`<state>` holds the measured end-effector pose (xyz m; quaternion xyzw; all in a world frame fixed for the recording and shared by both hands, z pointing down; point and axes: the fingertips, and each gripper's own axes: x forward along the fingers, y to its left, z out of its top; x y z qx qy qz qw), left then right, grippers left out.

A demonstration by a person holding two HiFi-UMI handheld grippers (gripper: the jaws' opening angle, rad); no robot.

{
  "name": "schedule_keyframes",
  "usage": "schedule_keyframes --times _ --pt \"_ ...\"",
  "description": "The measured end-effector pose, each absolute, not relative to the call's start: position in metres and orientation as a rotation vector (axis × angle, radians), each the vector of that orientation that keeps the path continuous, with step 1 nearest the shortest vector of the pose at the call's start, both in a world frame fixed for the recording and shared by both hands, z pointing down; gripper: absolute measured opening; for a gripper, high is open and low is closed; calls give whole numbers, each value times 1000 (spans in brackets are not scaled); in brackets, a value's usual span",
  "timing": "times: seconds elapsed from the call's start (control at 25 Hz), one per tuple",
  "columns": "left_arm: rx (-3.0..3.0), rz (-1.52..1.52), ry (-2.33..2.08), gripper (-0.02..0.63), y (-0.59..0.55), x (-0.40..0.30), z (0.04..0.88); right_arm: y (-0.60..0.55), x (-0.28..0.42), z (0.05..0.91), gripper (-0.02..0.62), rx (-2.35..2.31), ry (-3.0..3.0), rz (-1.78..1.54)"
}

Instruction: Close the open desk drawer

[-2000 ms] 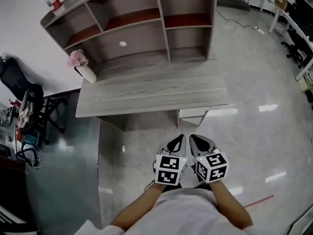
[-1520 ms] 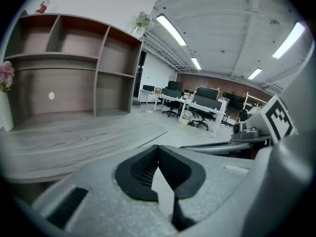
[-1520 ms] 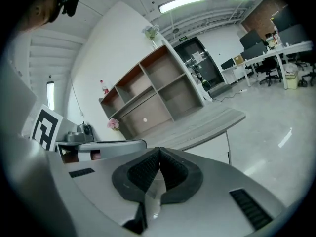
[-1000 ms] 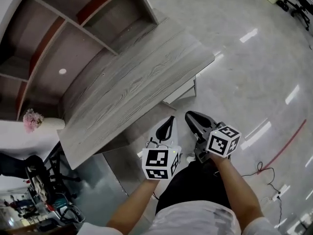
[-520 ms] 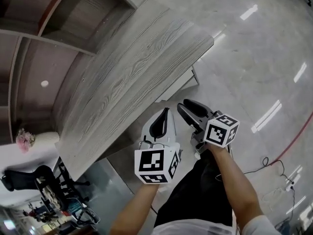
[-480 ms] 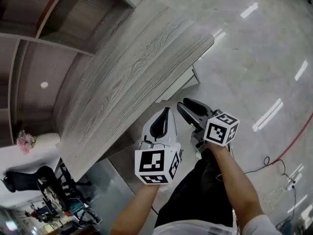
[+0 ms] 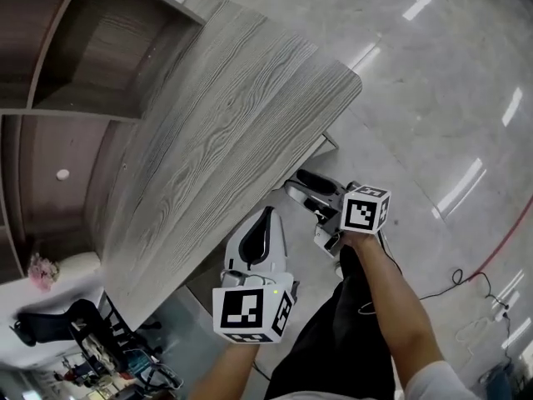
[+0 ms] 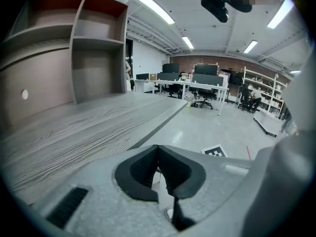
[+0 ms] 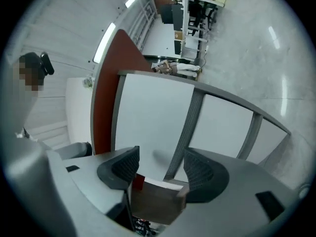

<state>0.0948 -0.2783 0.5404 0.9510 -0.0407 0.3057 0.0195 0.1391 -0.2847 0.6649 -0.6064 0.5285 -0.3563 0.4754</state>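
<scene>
Watching both gripper views from my station. Left gripper point(image 8: 158, 148): jaws pressed together tip to tip, holding nothing. The grey wood desk top point(image 8: 74, 127) lies to the left of those jaws and runs on beyond them; the shelf unit point(image 8: 94, 48) stands further off on that same side.

Right gripper point(image 9: 160, 164): jaws well apart and opening, pads pressing on nothing. Straight ahead of them stands the white drawer point(image 9: 148, 117), close; a grey strip point(image 9: 190, 122) on its face lines up with the gap between the jaws. A red-brown panel point(image 9: 106, 83) stands off to the left of the jaws.

Head view: right gripper point(image 7: 298, 186) points under the corner of the desk top point(image 7: 225, 123), with the drawer point(image 7: 326, 144) a pale edge just beyond its tips. Left gripper point(image 7: 268, 212) sits beside it, under the desk edge. I cannot tell how far out the drawer stands.
</scene>
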Motion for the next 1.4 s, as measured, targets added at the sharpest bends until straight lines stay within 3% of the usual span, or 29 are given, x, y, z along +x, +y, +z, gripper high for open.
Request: schedule_keyframes --times 0.52,1.4 --pt "2939 953 -88 2 -286 95 546 -310 149 664 272 -1295 1420 -760" --pt "2949 942 -132 2 -271 71 536 -286 134 663 221 -1365 1410 -753"
